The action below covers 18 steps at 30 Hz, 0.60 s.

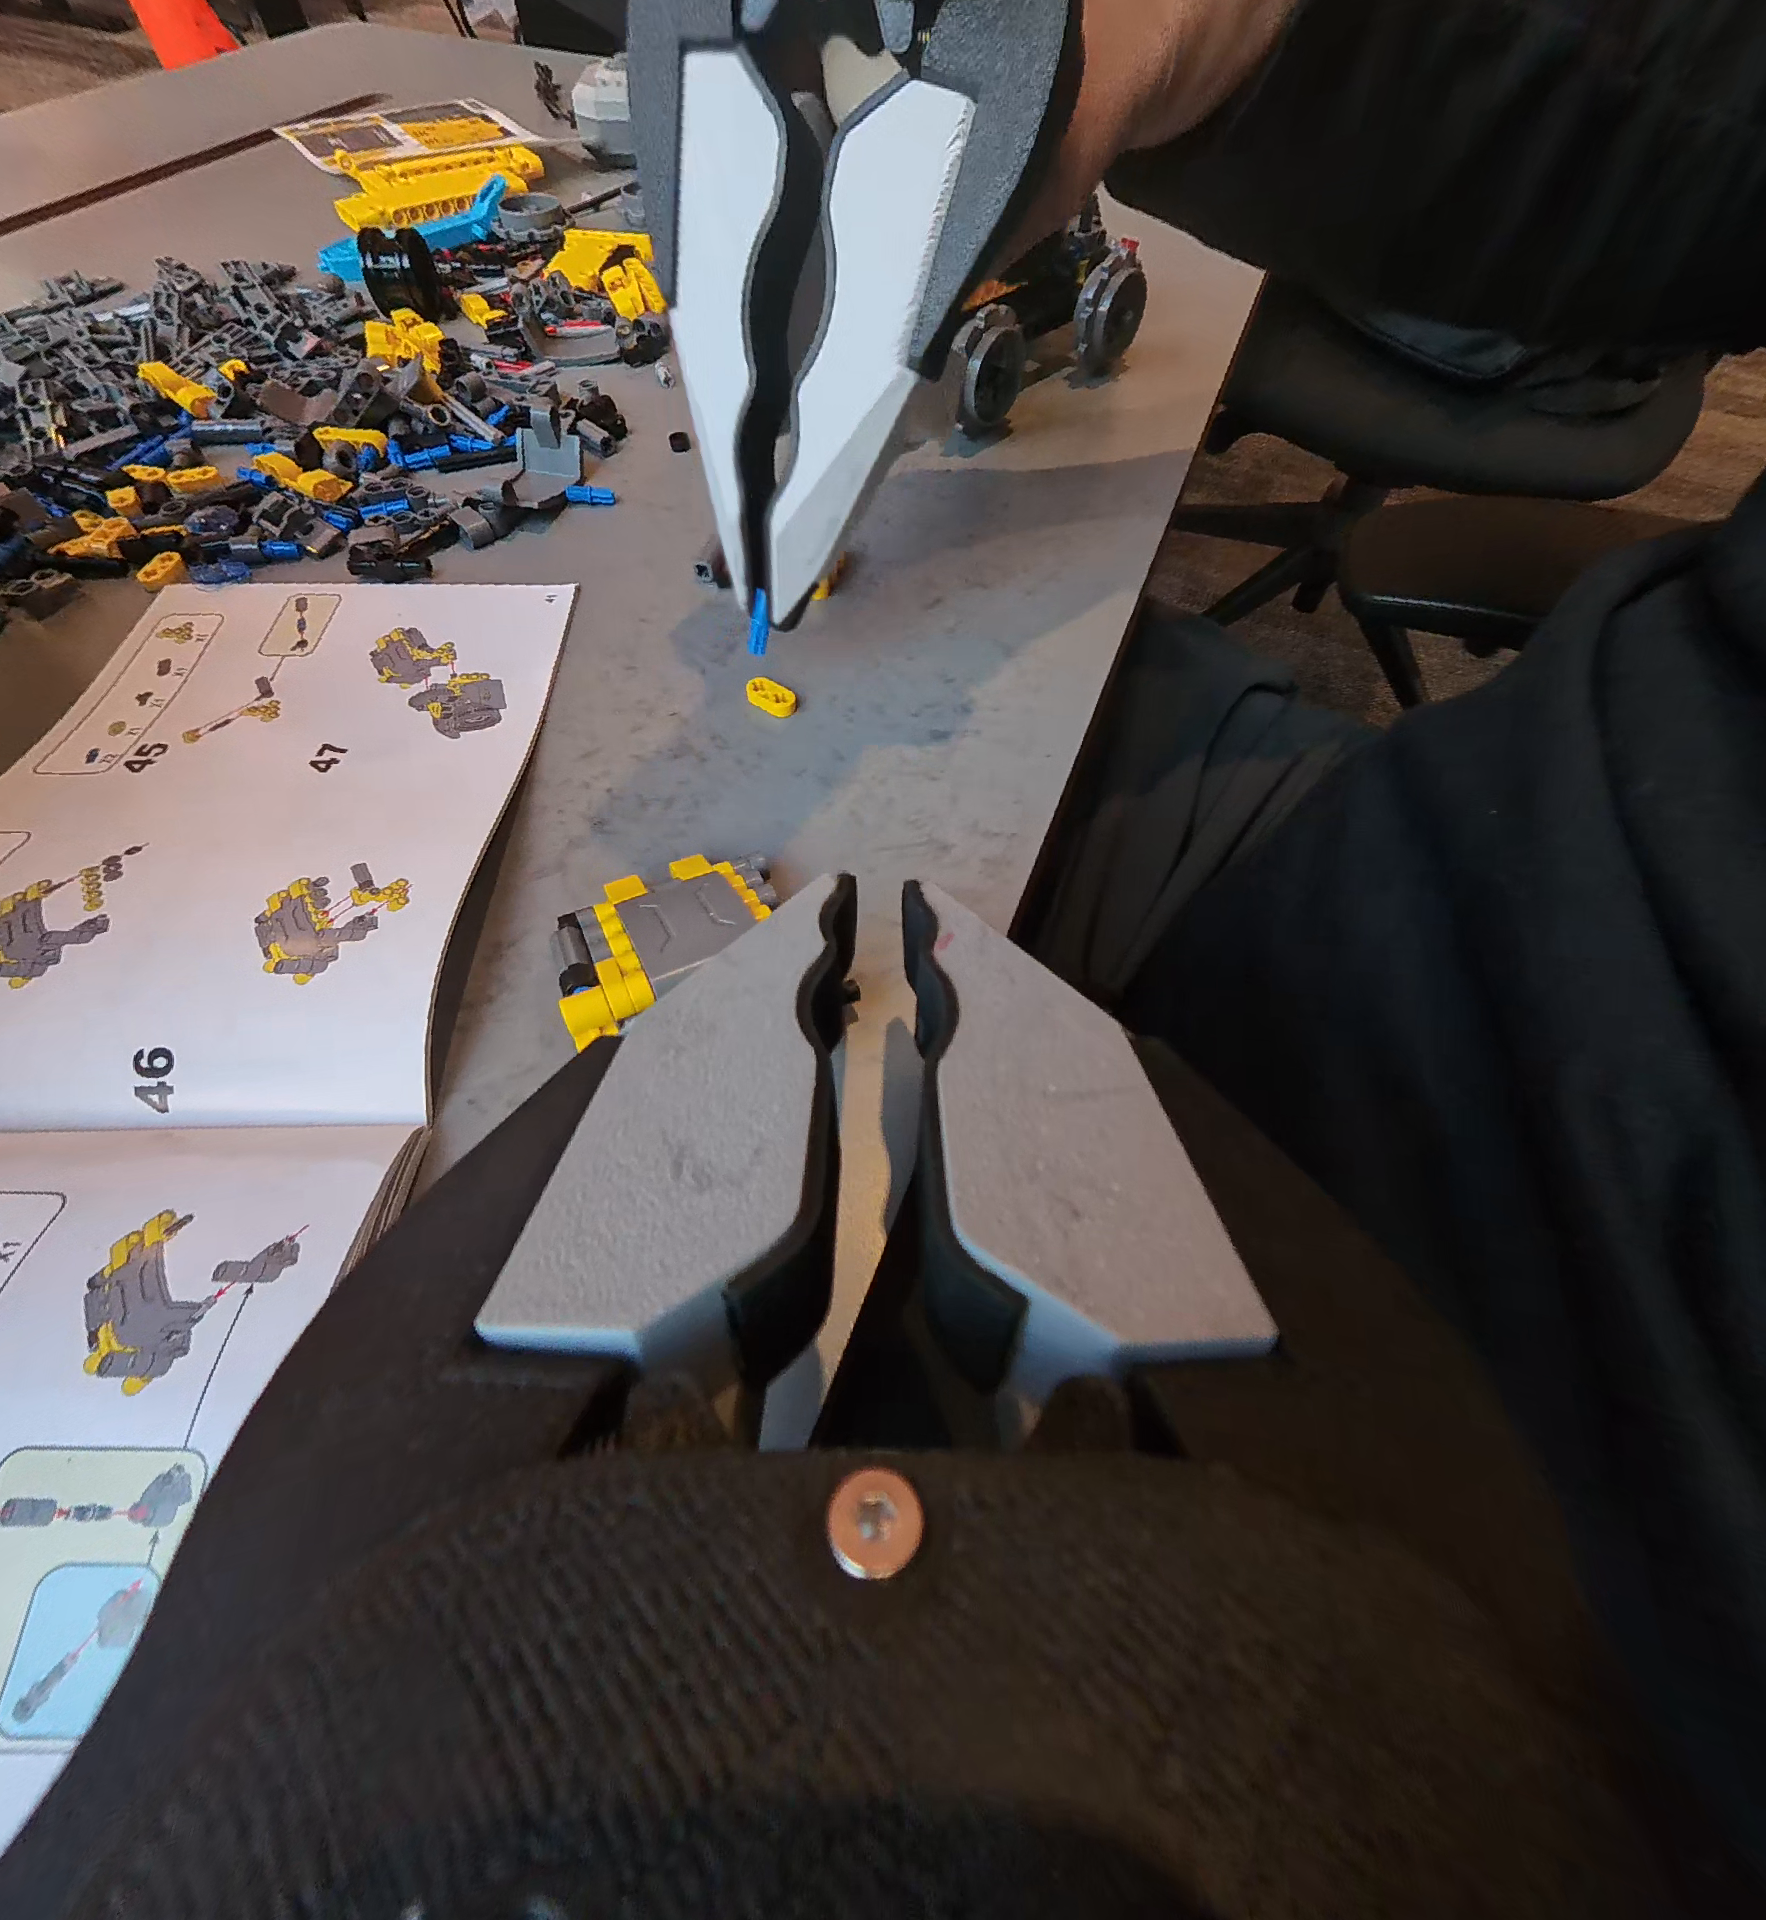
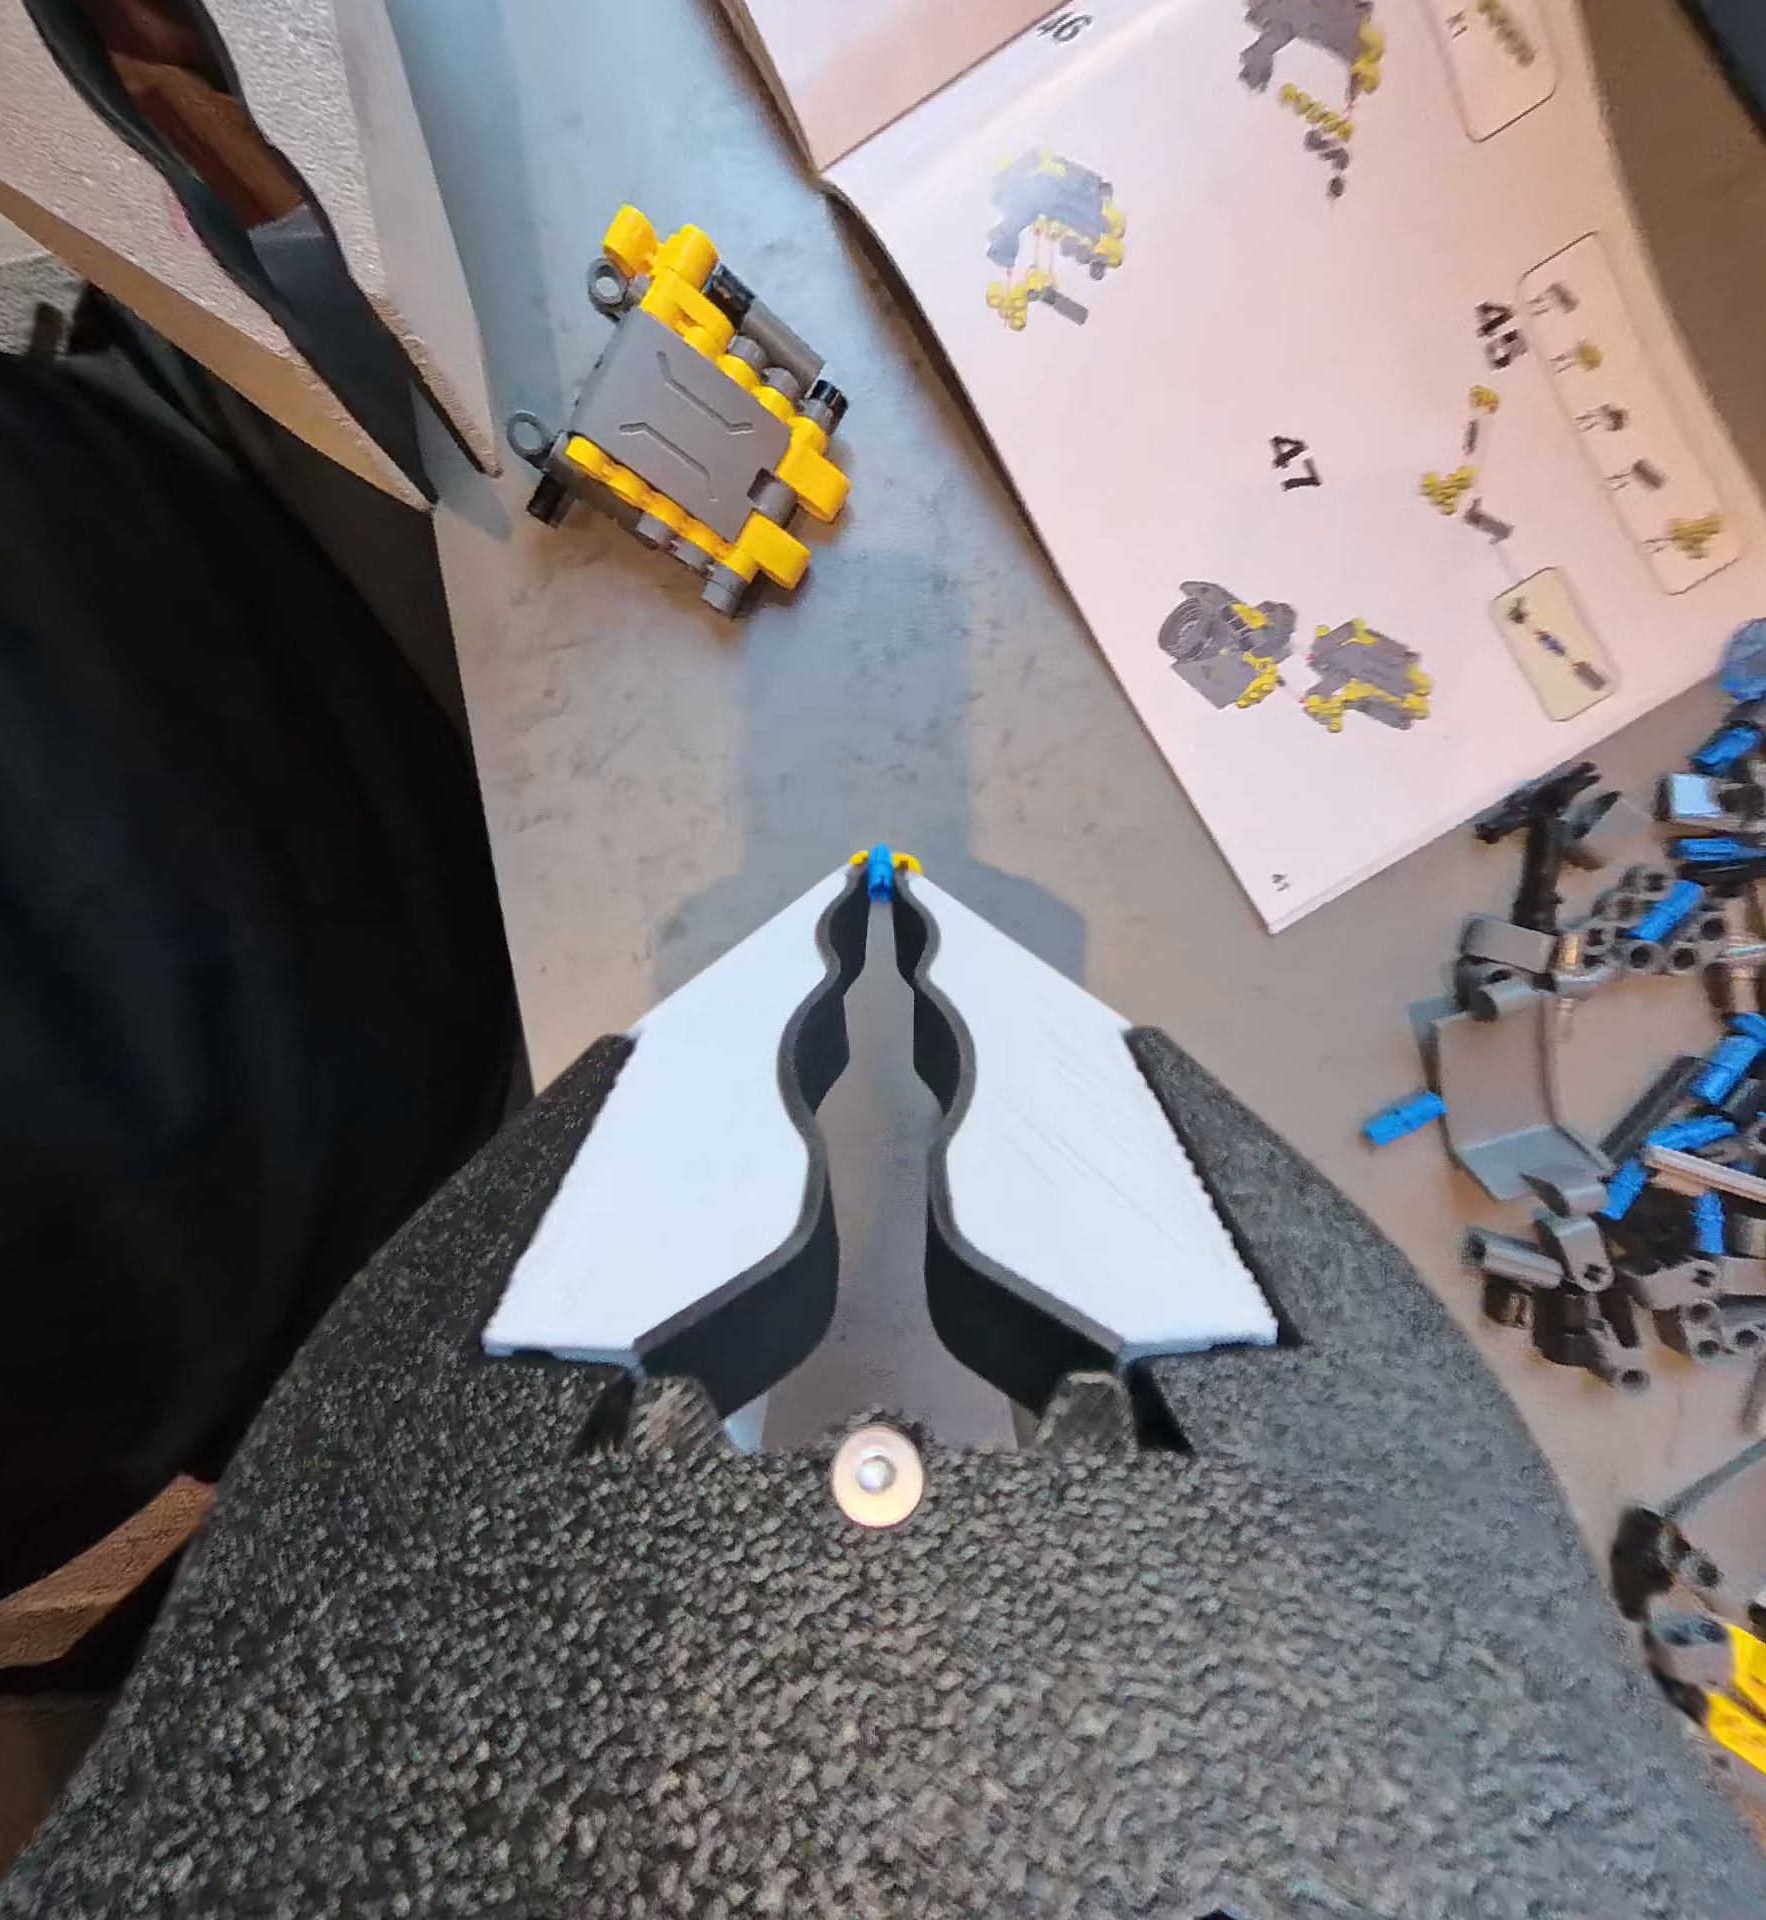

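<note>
1. Your right gripper is clenched on a blue pin; the pin sticks out past the tips, pointing down at the table.
2. In the left wrist view the same right gripper comes down from above, blue pin at its tip, just above a small yellow link lying flat on the table.
3. Your left gripper is released: a narrow gap between the fingers, nothing in it. It hangs low over the table edge.
4. Nearest your left gripper: a grey-and-yellow block, just left of the tips, partly hidden by the left finger. The right wrist view shows the block whole, flat on the table.
5. Left of the block: an open booklet, also seen.
6. Beyond the booklet: a loose pile of parts, grey, black, blue and yellow, also seen.
7. Behind the right gripper: a wheeled chassis.
8. Right of the table: a dark chair and your dark sleeve.
</note>
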{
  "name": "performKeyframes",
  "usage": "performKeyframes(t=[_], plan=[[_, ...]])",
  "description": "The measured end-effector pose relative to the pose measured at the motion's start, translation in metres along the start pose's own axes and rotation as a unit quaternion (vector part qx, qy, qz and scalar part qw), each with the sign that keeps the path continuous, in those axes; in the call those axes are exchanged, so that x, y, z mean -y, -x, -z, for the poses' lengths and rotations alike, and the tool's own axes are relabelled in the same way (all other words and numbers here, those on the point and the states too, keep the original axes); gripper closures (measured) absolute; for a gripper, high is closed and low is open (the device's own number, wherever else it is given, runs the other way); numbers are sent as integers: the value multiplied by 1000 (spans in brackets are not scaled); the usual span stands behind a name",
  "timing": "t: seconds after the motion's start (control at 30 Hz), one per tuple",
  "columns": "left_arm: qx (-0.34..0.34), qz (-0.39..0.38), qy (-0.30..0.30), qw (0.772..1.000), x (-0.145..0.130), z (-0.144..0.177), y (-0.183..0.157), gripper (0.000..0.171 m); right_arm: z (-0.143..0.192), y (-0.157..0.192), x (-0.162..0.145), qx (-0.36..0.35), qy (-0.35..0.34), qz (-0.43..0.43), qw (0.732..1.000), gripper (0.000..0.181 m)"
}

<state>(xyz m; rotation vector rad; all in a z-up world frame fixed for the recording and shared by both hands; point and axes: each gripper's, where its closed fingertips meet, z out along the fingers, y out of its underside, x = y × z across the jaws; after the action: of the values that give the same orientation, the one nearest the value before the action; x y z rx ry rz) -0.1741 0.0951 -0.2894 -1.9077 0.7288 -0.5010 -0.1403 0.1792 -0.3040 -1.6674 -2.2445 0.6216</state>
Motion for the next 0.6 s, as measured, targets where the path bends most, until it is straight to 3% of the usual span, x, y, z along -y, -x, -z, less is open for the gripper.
performKeyframes(t=[0.6], plan=[[-1,11,-1,1000,-2,-1,2,165,-2,-2,-6,-10,20,1,1000,178]])
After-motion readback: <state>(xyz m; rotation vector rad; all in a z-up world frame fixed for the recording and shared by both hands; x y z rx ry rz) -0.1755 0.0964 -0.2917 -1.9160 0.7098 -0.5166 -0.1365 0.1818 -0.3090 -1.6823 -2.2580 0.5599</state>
